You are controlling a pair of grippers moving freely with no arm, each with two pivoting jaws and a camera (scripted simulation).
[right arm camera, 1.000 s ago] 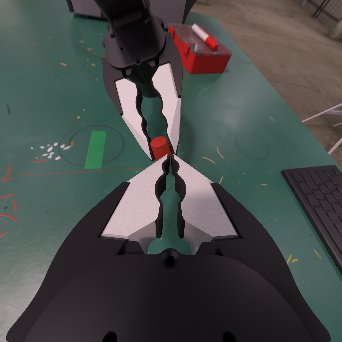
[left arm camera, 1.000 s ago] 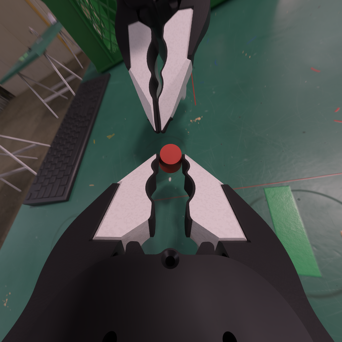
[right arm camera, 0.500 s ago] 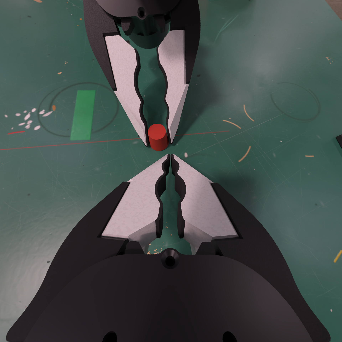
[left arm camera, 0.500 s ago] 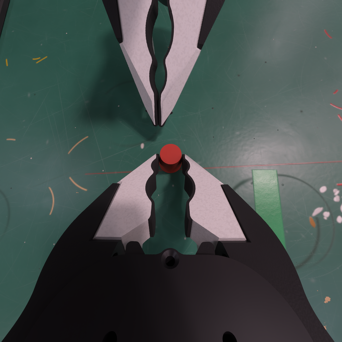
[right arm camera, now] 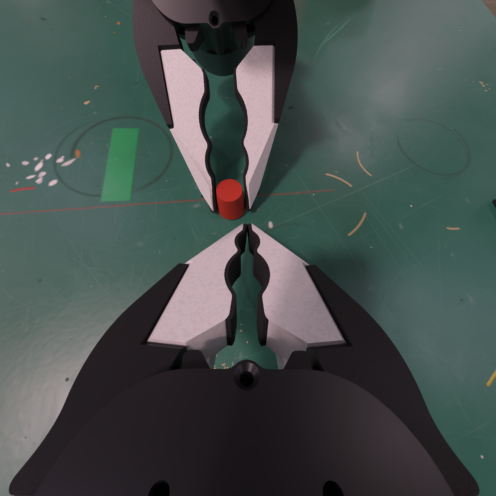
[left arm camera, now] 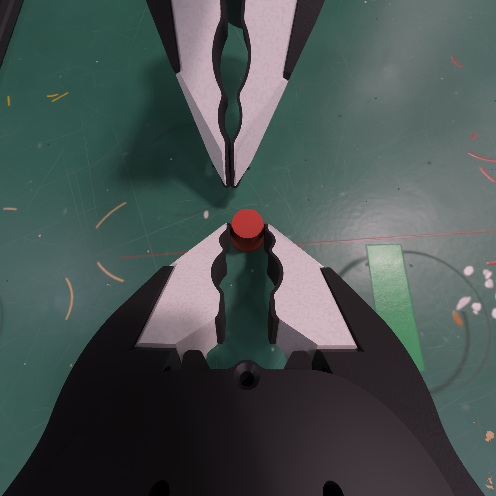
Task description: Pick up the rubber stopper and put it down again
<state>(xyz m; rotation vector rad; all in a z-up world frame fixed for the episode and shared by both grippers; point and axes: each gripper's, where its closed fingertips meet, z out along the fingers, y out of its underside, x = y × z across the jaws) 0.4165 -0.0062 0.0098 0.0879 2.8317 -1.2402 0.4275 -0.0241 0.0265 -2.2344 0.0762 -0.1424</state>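
Note:
A small red rubber stopper (left arm camera: 247, 228) stands upright between the tips of my left gripper (left arm camera: 247, 231), which is shut on it close to the green table mat. In the right wrist view the stopper (right arm camera: 230, 199) shows held by the left gripper (right arm camera: 230, 209), its base at or just above the mat. My right gripper (right arm camera: 246, 226) is shut and empty, with its tips just in front of the stopper. In the left wrist view the right gripper (left arm camera: 230, 185) points at the stopper from the far side, apart from it.
The green mat (left arm camera: 375, 134) carries a bright green tape strip (left arm camera: 391, 303) inside a drawn circle, white flecks (left arm camera: 480, 279), red scratch marks (left arm camera: 483, 161) and orange shavings (left arm camera: 110, 214). The tape strip also shows in the right wrist view (right arm camera: 120, 163).
Both grippers have tilted down toward the mat and lowered; the keyboard, crate and red box have left view. The left gripper has kept hold of the stopper. In the last half second, little moved.

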